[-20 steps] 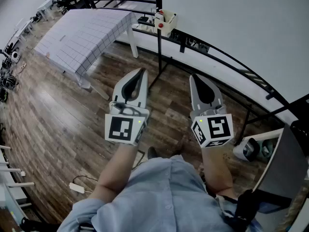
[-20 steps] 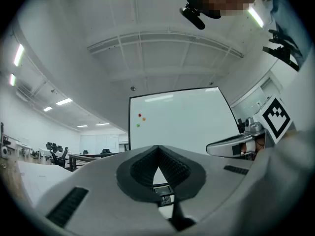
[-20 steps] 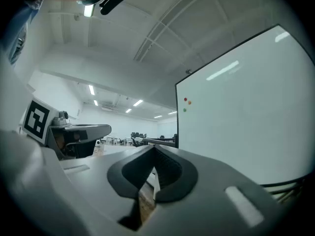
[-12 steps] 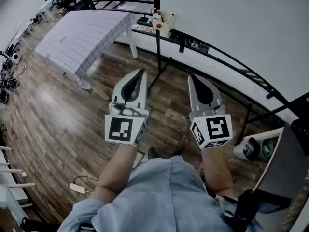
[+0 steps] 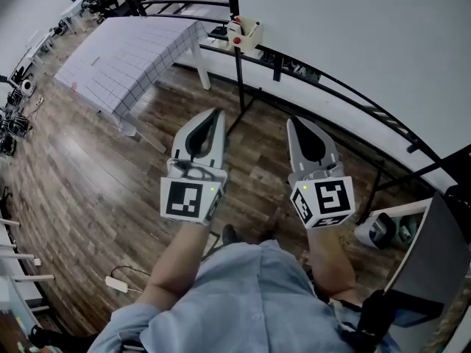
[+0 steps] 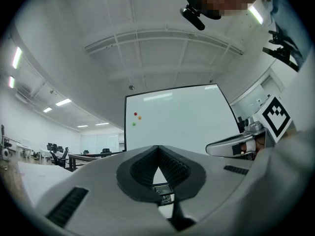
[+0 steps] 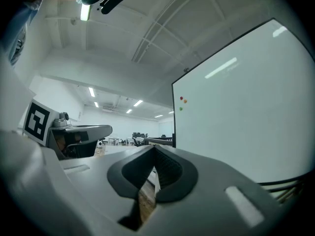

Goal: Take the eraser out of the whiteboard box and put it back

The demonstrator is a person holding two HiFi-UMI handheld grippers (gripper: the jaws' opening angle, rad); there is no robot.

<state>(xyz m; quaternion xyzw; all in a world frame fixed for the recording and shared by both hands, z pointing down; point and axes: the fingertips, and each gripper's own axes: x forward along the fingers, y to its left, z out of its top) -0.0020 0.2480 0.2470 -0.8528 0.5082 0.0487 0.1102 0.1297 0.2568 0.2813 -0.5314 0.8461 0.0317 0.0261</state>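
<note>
The small cream whiteboard box (image 5: 245, 32) hangs on the black frame under the whiteboard (image 5: 353, 28), far ahead of both grippers. Something red shows at its front; I cannot make out the eraser. My left gripper (image 5: 216, 112) and right gripper (image 5: 291, 120) are held side by side over the wooden floor, both pointing toward the board. Each is shut with nothing between its jaws. In the left gripper view the left gripper (image 6: 157, 147) faces the whiteboard (image 6: 182, 119). In the right gripper view the right gripper (image 7: 154, 147) has the whiteboard (image 7: 246, 117) to its right.
A table with a grid-pattern cloth (image 5: 125, 50) stands at the far left. The board's black rail (image 5: 331, 87) runs diagonally to the right. A white device (image 5: 374, 230) and a dark cabinet (image 5: 434, 271) are at the right. Small coloured magnets (image 6: 136, 116) dot the board.
Both grippers have kept their places and stay shut. The head view has shifted a little, so the box sits slightly further left in the picture.
</note>
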